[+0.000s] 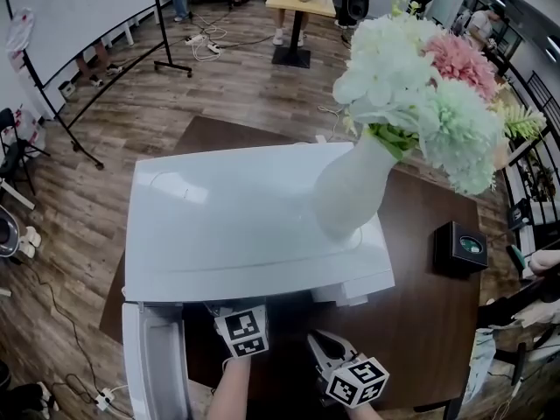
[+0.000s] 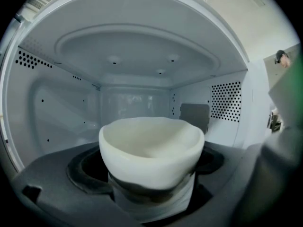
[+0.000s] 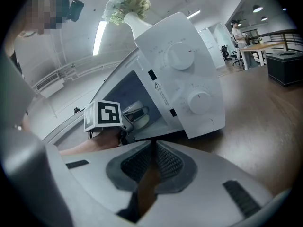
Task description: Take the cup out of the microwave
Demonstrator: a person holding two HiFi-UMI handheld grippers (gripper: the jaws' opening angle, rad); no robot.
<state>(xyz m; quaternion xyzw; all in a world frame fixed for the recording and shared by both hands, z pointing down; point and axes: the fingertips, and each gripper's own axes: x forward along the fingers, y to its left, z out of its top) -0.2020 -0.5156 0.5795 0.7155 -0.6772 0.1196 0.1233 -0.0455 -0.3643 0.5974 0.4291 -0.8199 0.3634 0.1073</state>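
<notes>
The white microwave (image 1: 245,226) stands on a dark brown table (image 1: 420,322) with its door (image 1: 156,366) swung open at the left. My left gripper (image 1: 241,329) reaches into the cavity, its fingertips hidden under the microwave top. In the left gripper view a white cup (image 2: 151,145) with a wavy rim sits between the jaws, and my left gripper (image 2: 154,178) is shut on its lower part. My right gripper (image 1: 325,348) hangs in front of the microwave, shut on nothing. The right gripper view shows my right gripper (image 3: 152,148) facing the open cavity, with the cup (image 3: 140,118) inside.
A white vase of flowers (image 1: 354,191) stands on the right of the microwave top. A small black box (image 1: 461,248) sits on the table to the right. The control panel with two knobs (image 3: 189,79) flanks the cavity's right side.
</notes>
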